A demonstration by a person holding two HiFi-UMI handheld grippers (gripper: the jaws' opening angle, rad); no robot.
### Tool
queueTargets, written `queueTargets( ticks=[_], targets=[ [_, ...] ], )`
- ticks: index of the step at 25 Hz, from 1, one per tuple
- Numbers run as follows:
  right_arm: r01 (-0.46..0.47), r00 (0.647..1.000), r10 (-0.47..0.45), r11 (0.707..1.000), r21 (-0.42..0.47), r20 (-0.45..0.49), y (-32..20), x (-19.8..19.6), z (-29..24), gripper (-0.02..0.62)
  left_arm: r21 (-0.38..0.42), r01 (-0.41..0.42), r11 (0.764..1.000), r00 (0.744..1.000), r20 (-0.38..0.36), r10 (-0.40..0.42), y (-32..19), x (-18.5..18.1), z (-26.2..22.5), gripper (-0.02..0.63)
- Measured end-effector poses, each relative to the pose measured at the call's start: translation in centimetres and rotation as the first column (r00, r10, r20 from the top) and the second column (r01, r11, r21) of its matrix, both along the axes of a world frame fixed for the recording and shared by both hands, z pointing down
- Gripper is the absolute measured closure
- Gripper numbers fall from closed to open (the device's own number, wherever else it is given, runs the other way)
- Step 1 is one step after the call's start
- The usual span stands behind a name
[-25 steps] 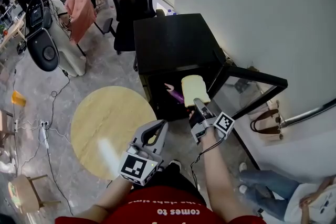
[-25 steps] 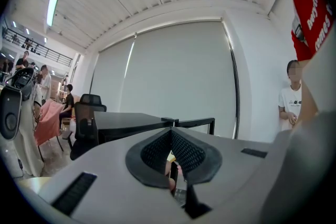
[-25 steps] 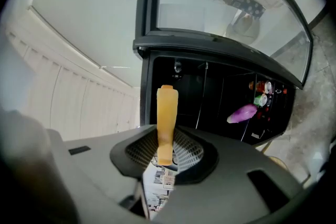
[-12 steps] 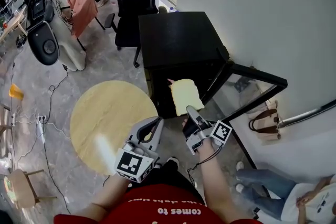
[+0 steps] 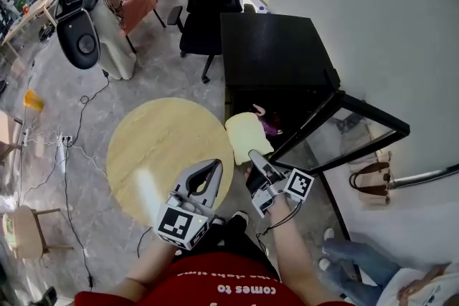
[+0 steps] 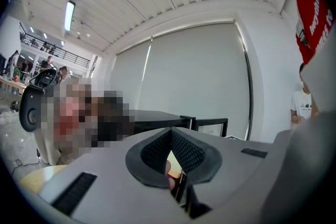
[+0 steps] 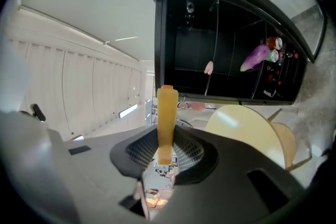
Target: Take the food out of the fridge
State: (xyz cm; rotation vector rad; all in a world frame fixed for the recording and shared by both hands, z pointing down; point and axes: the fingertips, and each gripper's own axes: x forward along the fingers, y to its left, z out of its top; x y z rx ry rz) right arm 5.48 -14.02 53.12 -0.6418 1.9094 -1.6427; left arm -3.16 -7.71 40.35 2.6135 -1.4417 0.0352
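Clamped between the jaws of the right gripper: a slice of toast, gripped by its lower edge and standing out ahead of the fingertips. Pale yellow across the face, with a slightly darker crust line round the rim and the domed top of a loaf slice. Smooth and even all over, like a toy. In the right gripper view, the same toast turned edge-on: a narrow orange-yellow strip rising from between the mesh-textured pads. Jaws closed partway, pressing on both its faces.

Ahead of that gripper, past the toast: a black mini fridge, its glass door swung open to the gripper's right. Toast outside the cabinet, just in front of the opening. Inside, beyond the toast: a purple eggplant and a small pink item, too small to name. On the door's inner shelf, far to the gripper's right: cans in red and green, labels too small to read.

Close alongside on the left: the left gripper, tips together, nothing between them. Under and ahead of it: a round pale-wood table.

On the marker cube at the back of the right gripper: a black-and-white square pattern, and a similar one on the left gripper's cube. On the red shirt behind both grippers: white print, upside down in the head view, reading "comes to", with a cut-off line above it.
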Motion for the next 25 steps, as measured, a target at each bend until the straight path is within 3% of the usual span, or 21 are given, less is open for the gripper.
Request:
queueTargets(
  ticks=[6,14,19,25],
  targets=[
    [0.126,0.992,-0.126,0.992,-0.007,-0.016,0.5,-5.5,0.9,0.508,-0.018,0.111,0.994,0.994,0.008,-0.111,1.1,-4.3,0.2,0.600],
    [0.251,0.966,-0.256,0.963,-0.094,-0.044,1.7,-10.5,4.9,0.508,-0.023,0.244,0.969,0.970,0.014,-0.244,2.6,-9.0,0.3,0.600],
    [0.347,0.899,-0.388,0.914,-0.212,-0.203,3.7,-13.1,10.7,0.508,-0.026,0.317,0.948,0.948,0.027,-0.317,4.0,-11.3,0.6,0.600],
    [0.388,0.823,-0.488,0.857,-0.338,-0.292,5.5,-15.5,16.7,0.508,-0.040,0.392,0.919,0.920,0.016,-0.391,5.5,-13.8,0.7,0.600]
  ],
)
